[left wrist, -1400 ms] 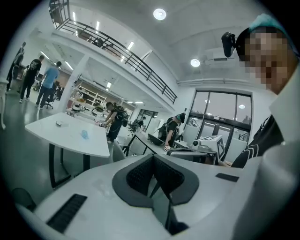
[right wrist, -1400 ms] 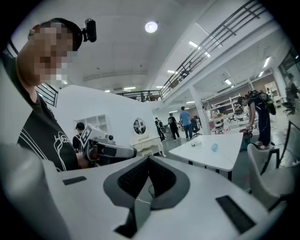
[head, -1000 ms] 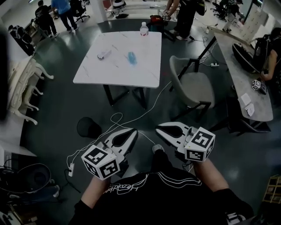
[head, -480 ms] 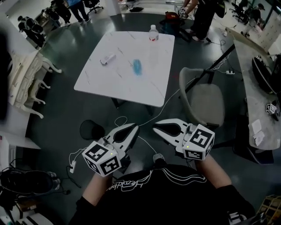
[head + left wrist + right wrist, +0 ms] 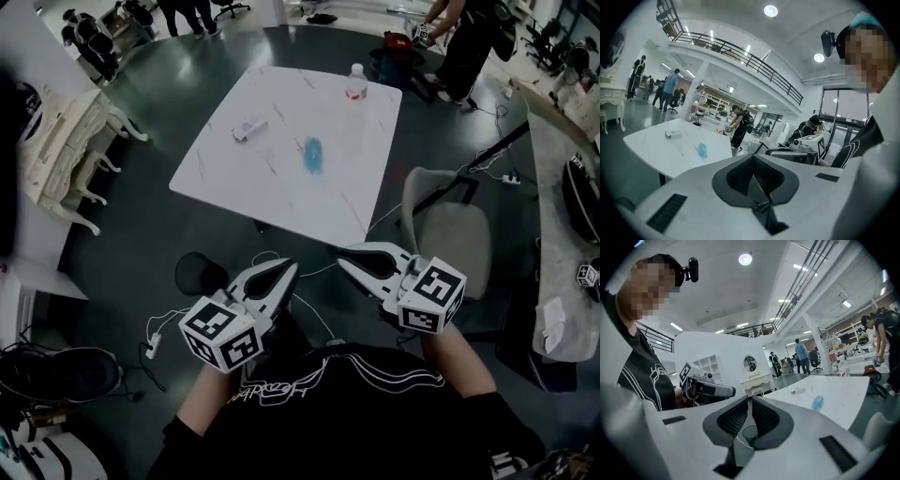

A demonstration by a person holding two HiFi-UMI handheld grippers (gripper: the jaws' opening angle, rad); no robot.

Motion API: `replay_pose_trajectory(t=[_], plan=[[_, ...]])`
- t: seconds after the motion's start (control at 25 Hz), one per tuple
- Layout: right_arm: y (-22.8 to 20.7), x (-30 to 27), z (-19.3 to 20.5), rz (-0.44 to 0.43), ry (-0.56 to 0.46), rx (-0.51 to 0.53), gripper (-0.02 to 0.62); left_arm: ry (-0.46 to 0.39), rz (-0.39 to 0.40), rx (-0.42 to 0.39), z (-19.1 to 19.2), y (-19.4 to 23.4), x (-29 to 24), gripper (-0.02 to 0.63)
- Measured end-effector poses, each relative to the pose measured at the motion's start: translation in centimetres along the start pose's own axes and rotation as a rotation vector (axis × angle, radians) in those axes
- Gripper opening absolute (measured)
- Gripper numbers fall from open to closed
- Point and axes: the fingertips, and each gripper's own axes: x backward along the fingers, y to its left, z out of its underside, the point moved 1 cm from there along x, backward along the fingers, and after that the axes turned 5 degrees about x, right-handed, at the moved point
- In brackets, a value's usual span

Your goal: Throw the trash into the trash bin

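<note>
Dark grey floor all round. Big white marbled desk in the middle of the rm, set at an angle to the person. Grey chair just off the desk's right near corner, turned away from it. Dark round tub on the floor off the desk's near edge, twd its left end; prob. the bin, can't tell for sure. Thin white cable trails over the floor from under the desk's near edge.

Person stands short of the desk's near edge, a tool in each hand, both held out level twd it. Left claw clenched, nothing in it; its own view shows the two pads pressed tight together. Right claw clenched too, empty, pads meeting. Both are apart from the desk, side by side, over the floor.

On the desk: clear water bottle upright at the far right corner. Blue crumpled bit of trash lying abt mid-desk. Small white packet further left of it, nr the desk's far-left side, well apart from the blue bit.
</note>
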Motion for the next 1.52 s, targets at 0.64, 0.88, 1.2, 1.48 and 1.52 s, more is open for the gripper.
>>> replay_pose_trajectory(t=[0.64, 0.88, 1.2, 1.48, 1.52], plan=[[-13.9, -15.2, -2.7, 0.145, 0.072, -0.057, 0.035, 0.095, 0.095, 0.07, -8.0, 19.7, -6.5, 0.006], [-18.6, -21.6, -3.3, 0.173, 0.088, -0.108, 0.035, 0.135, 0.085, 0.099, -11.2, 28.0, -8.6, 0.007], [-23.2, -25.9, -1.5, 0.208, 0.133, -0.181, 0.035, 0.156, 0.039, 0.057, -13.6, 36.9, -10.9, 0.098], [-26.1, -26.9, 0.6, 0.256, 0.145, -0.277, 0.035, 0.212, -0.053, -0.042, -13.9, 43.2, -13.6, 0.245], [-26.4, -27.0, 0.9, 0.264, 0.143, -0.288, 0.035, 0.226, -0.062, -0.084, -13.7, 44.0, -14.1, 0.262]])
